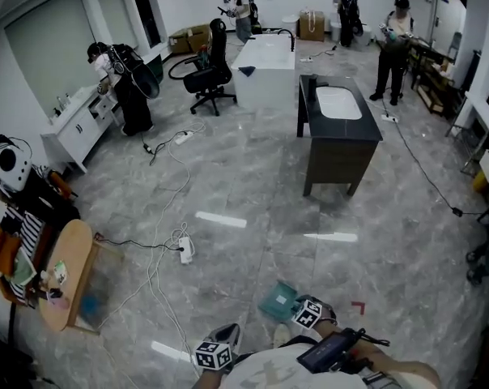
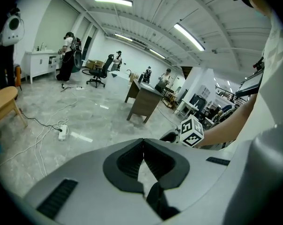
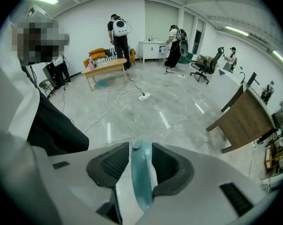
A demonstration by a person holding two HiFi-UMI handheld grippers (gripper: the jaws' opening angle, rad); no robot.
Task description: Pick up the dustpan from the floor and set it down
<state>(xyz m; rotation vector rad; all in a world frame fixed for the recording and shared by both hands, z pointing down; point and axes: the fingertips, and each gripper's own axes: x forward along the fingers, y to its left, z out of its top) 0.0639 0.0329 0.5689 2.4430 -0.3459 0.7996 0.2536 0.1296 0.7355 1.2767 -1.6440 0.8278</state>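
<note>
The teal dustpan lies close in front of me on the grey marble floor. Its handle runs up between the jaws of my right gripper. These stand open: a narrow gap shows beside the handle and the pads do not press on it. In the head view the right gripper hangs just right of the pan. My left gripper is shut with nothing in it, and it sits low at the left, apart from the pan.
A power strip with trailing cables lies on the floor ahead left. A low wooden table stands at the left, and a dark sink cabinet ahead. An office chair and several people are at the back. A red floor mark is near the right.
</note>
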